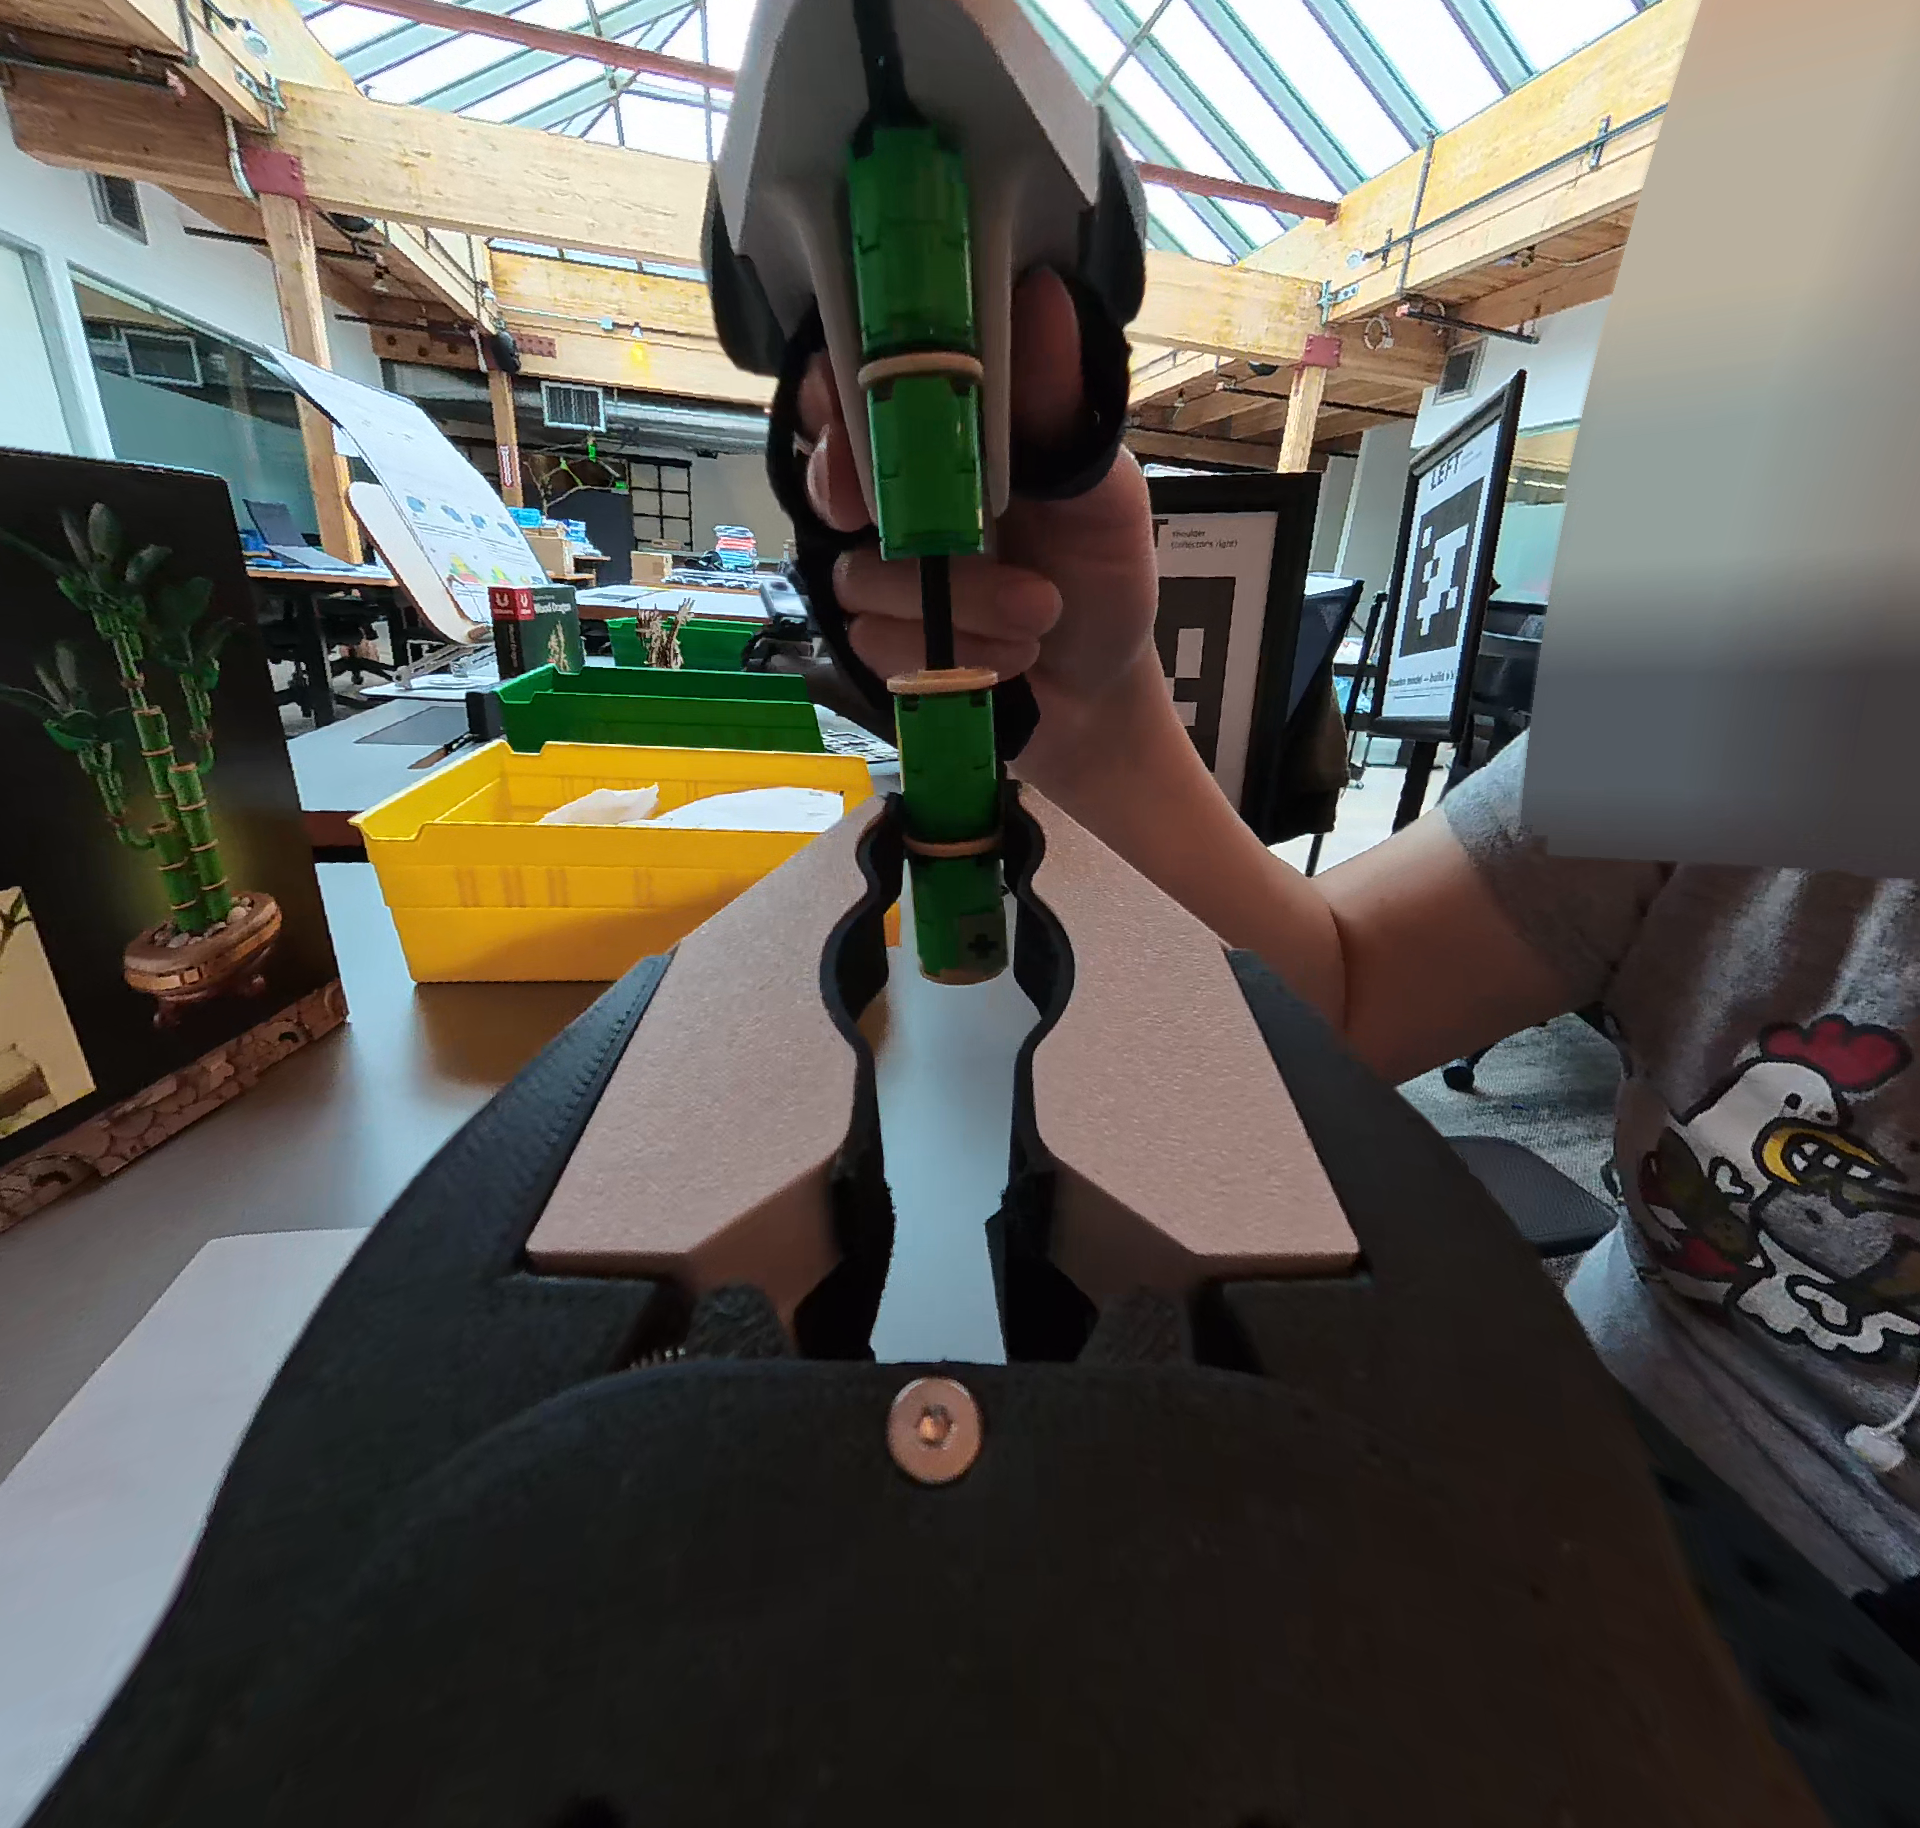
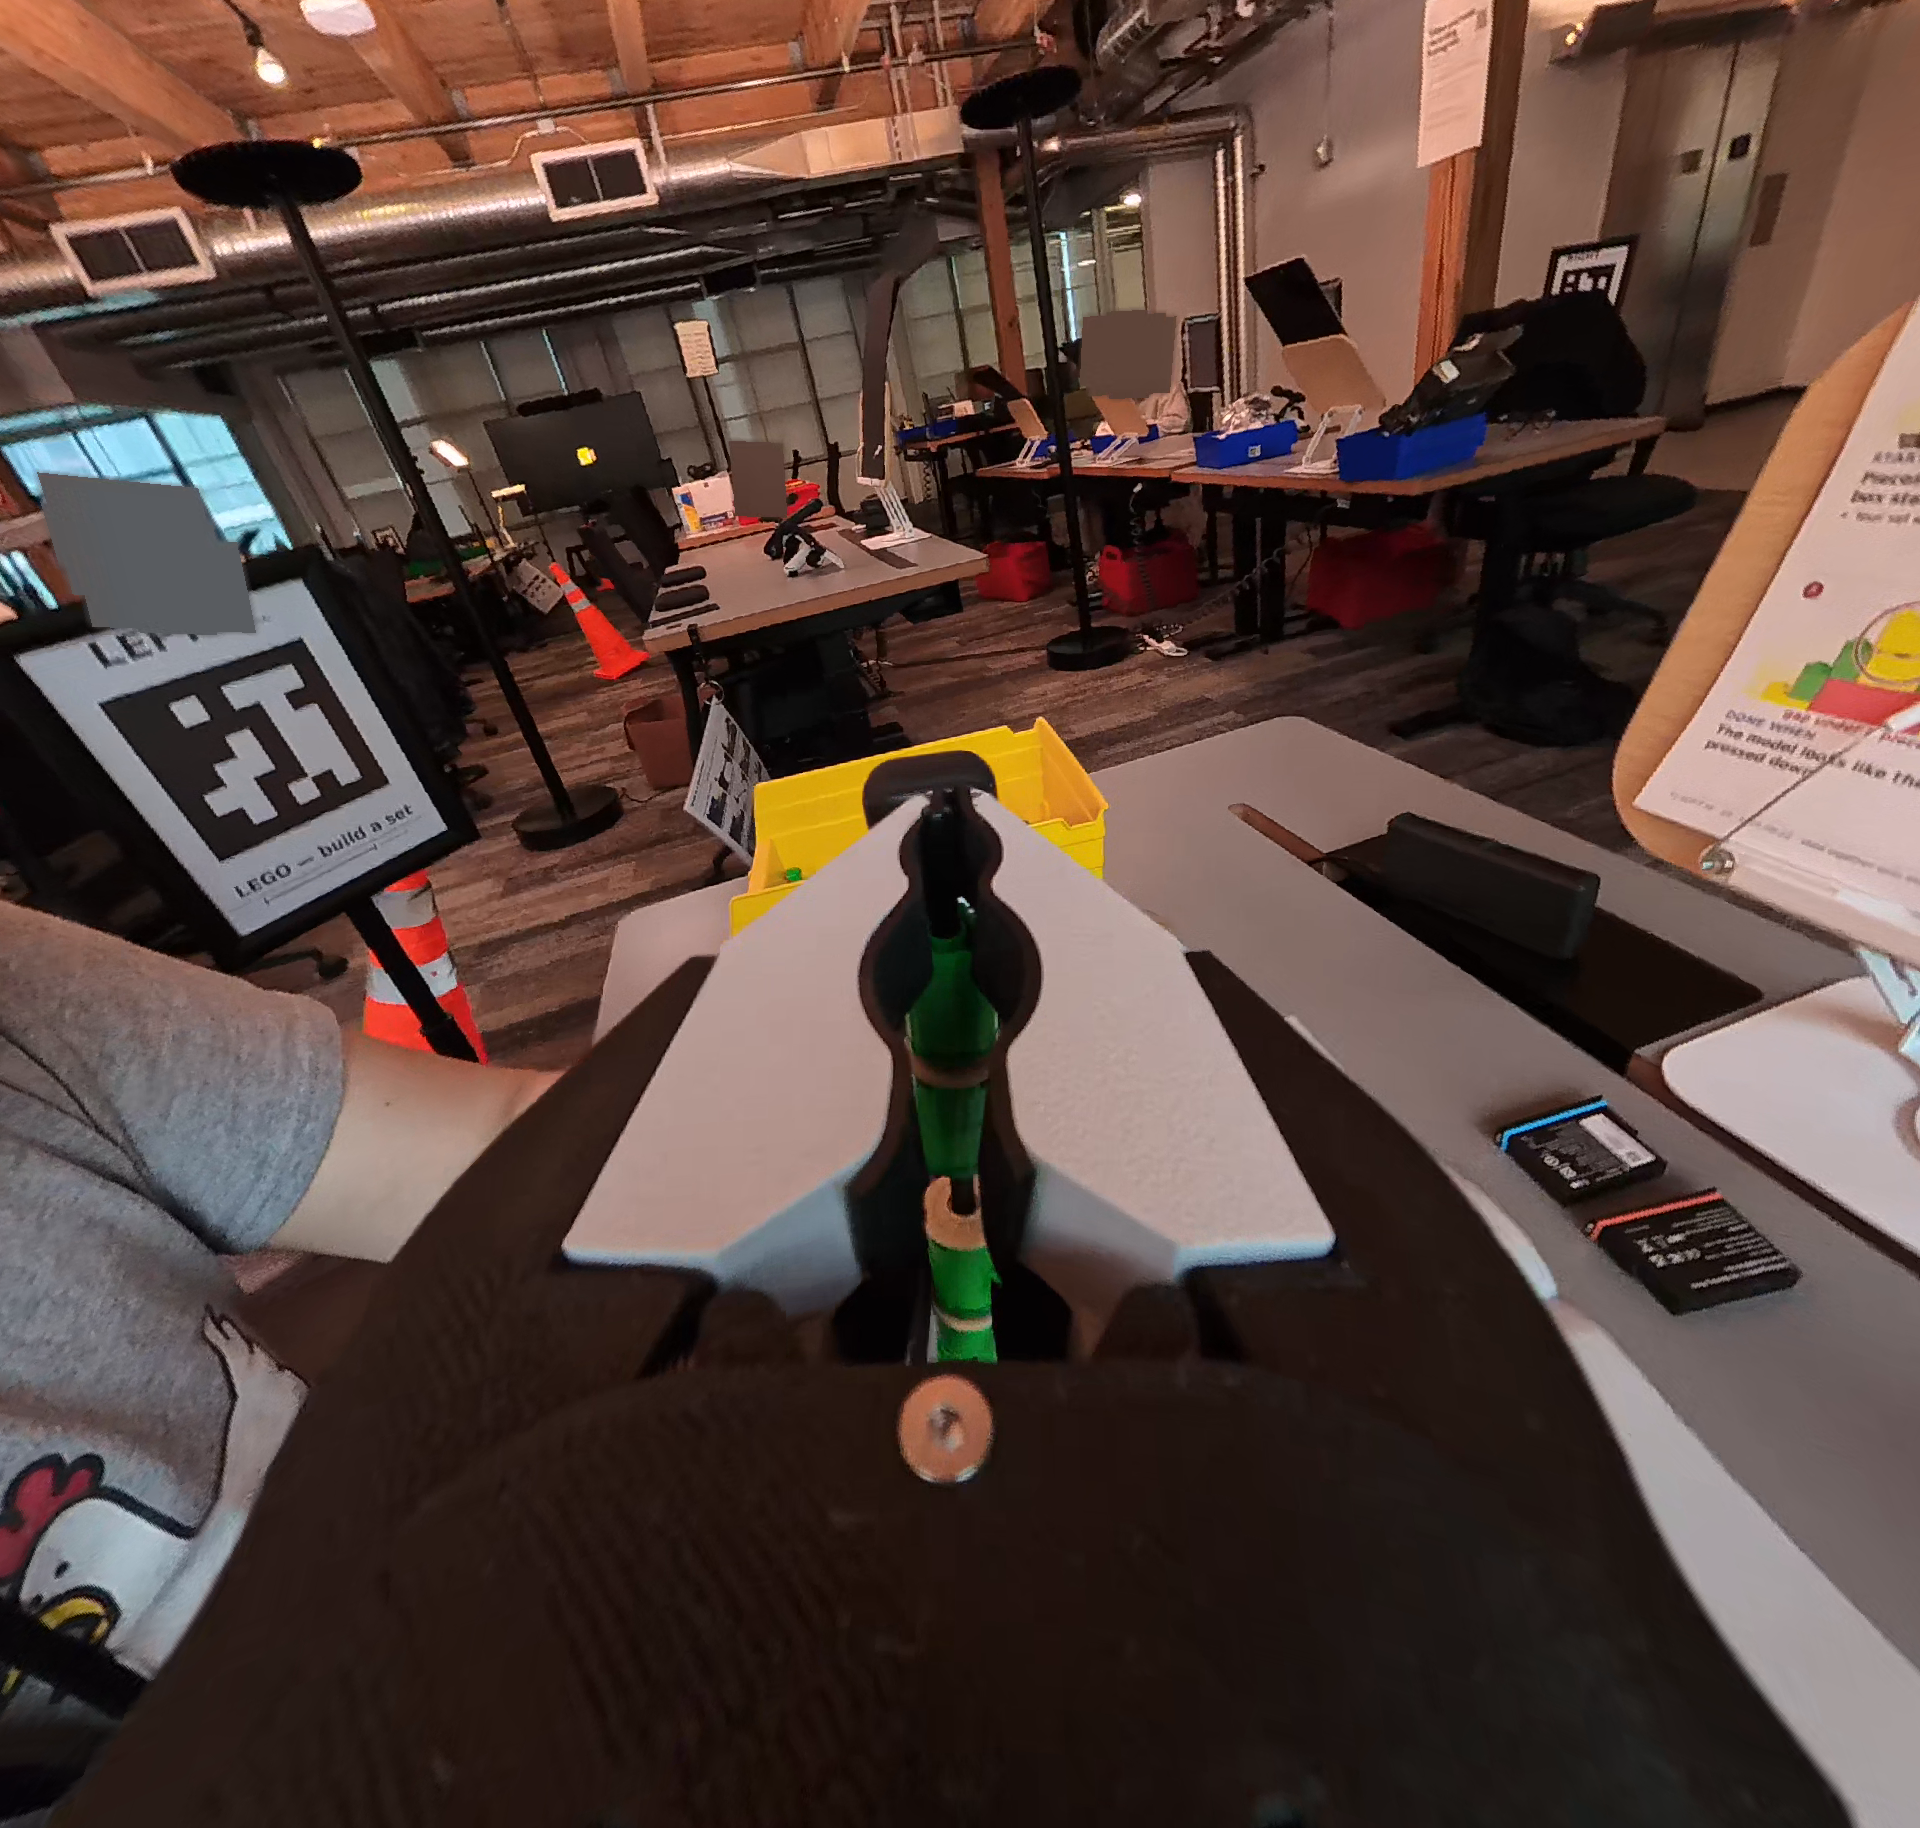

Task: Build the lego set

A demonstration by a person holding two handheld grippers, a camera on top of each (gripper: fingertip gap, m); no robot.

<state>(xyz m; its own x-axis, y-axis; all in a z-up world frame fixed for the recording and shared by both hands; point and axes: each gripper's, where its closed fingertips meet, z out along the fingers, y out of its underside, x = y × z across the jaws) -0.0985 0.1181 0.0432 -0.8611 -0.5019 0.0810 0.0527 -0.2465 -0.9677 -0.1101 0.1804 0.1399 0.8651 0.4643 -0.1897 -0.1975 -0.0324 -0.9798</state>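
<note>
Your left hand-held gripper (image 1: 951, 843) has open counter (image 1: 436, 1072) below and to its left, but the yellow bin (image 1: 582, 885) sits just beyond its tips and the product box (image 1: 156, 802) stands upright at the far left edge. Straight above, the right hand-held gripper (image 1: 914, 251) and the bamboo stalk (image 1: 930, 635) fill the line between the two tools. To your right, bare counter runs past two black battery packs (image 2: 1647, 1207) toward the leaning instruction board (image 2: 1787, 656), which closes off that side.
</note>
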